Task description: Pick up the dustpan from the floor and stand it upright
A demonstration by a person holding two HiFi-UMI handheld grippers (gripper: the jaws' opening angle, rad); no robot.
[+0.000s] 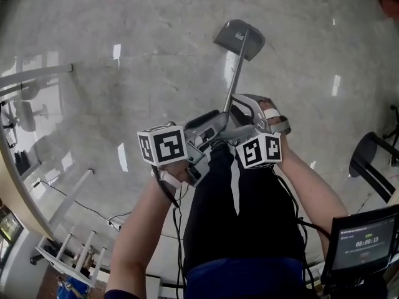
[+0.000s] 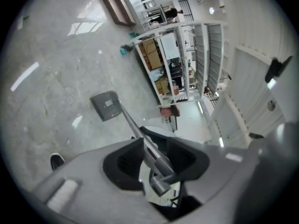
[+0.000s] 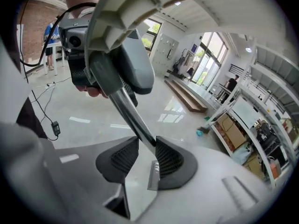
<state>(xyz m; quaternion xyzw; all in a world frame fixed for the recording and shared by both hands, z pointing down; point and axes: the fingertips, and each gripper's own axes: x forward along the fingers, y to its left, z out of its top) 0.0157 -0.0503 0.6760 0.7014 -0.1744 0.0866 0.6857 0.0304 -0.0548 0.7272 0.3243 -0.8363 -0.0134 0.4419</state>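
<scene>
While left tongs (image 2: 156, 158) and right tongs (image 3: 147, 144) crowd the top of its handle (image 1: 234, 86), the dustpan (image 1: 237, 58) slants away!
Closest in, left tongs sit slack around the grip end, pads not biting; just beside them, right tongs are clenched on the handle. From there the long axis runs forward and down to the pan (image 1: 240, 37) on the floor (image 1: 124, 73), so right tongs look best placed to steer it upright.

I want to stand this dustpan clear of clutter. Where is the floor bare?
Bare marble floor spreads between the grey long-handled dustpan and the white frame at left, and between it and the black stool at right. Crowded: black cables and white rack lower left, monitor lower right.
</scene>
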